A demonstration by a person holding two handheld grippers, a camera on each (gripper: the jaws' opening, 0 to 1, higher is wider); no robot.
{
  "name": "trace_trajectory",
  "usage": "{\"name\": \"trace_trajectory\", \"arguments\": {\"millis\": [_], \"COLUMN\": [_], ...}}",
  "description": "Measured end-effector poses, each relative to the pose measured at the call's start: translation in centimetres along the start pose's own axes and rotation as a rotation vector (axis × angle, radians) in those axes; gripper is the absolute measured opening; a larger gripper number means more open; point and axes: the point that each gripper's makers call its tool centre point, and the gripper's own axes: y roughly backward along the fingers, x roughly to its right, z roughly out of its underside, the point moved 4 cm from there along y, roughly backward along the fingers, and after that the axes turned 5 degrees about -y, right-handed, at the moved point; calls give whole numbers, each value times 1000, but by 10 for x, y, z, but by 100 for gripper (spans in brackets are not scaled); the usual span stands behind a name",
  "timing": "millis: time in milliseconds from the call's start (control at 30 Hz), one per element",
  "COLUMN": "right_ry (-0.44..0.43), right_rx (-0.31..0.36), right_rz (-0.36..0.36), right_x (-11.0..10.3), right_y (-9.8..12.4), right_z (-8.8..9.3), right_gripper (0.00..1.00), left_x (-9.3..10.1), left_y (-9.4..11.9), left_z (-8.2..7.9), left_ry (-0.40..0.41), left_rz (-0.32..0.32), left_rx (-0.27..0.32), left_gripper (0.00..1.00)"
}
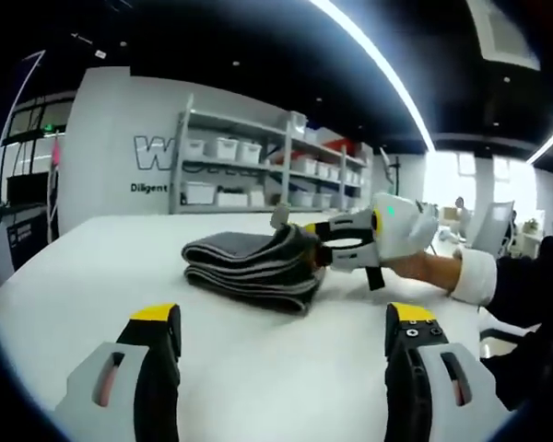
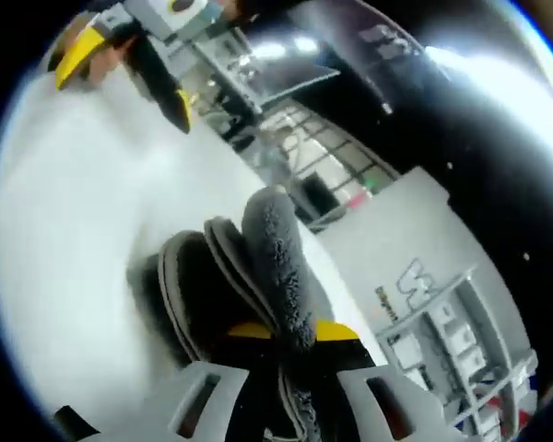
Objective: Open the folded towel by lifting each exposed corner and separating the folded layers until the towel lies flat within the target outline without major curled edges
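Note:
A dark grey towel [image 1: 249, 265] lies folded in several layers on the white table [image 1: 101, 276]. In the left gripper view my right gripper [image 1: 311, 243] reaches in from the right and is shut on the towel's top layer at its right end, lifting that edge slightly. The right gripper view shows the same pinch up close: a fuzzy grey layer [image 2: 275, 249] rises between the yellow-tipped jaws of my right gripper [image 2: 291, 331], with the other folds [image 2: 189, 285] to its left. My left gripper [image 1: 284, 318] is open over bare table, short of the towel; it also appears as the left gripper [image 2: 129, 83].
A person's hand and white cuff [image 1: 472, 274] hold the right gripper. Beyond the table's far edge stand metal shelves with white bins [image 1: 249, 170], a white wall with lettering [image 1: 152, 152], and a chair [image 1: 493, 230] at the right.

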Motion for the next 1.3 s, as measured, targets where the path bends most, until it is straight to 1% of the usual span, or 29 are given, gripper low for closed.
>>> {"name": "trace_trajectory", "arguments": {"millis": [67, 167, 300, 433, 467, 533, 767, 867, 967, 1100, 1133, 1167, 1233, 1300], "right_ry": [-20, -42, -53, -96, -131, -172, -331, -423, -483, -592, -600, -651, -697, -762], "right_rx": [-1, 1, 4, 15, 21, 33, 63, 85, 98, 123, 124, 138, 149, 167], "right_rz": [4, -1, -1, 1, 8, 10, 13, 15, 21, 8, 7, 8, 7, 15], "right_x": [0, 2, 1, 2, 4, 5, 8, 12, 16, 19, 19, 21, 24, 29], "right_y": [3, -3, -4, -4, -1, 1, 6, 8, 10, 12, 12, 13, 15, 17], "right_z": [0, 1, 1, 0, 0, -2, -1, 0, 2, 4, 4, 5, 7, 10], "right_gripper": [6, 6, 6, 6, 6, 6, 6, 6, 6, 6, 6, 6, 6, 6], "left_x": [0, -1, 3, 4, 4, 4, 4, 4, 3, 5, 5, 5, 5, 3], "left_y": [1, 1, 3, 4, 4, 4, 5, 6, 6, 6, 6, 6, 6, 6], "left_z": [-1, 0, 1, 1, -1, -4, -3, -3, -3, -4, -3, -3, -3, -4], "left_ry": [4, 14, 25, 32, 32, 34, 32, 32, 31, 27, 27, 24, 24, 22], "left_rz": [2, 3, 4, 11, 26, 35, 27, 24, 24, 28, 28, 27, 29, 34], "left_rx": [5, 1, 6, 12, 20, 29, 28, 29, 31, 33, 33, 32, 31, 31], "left_gripper": [93, 95, 97, 100, 100, 100, 100, 100, 100, 100, 100, 100, 100, 100]}}
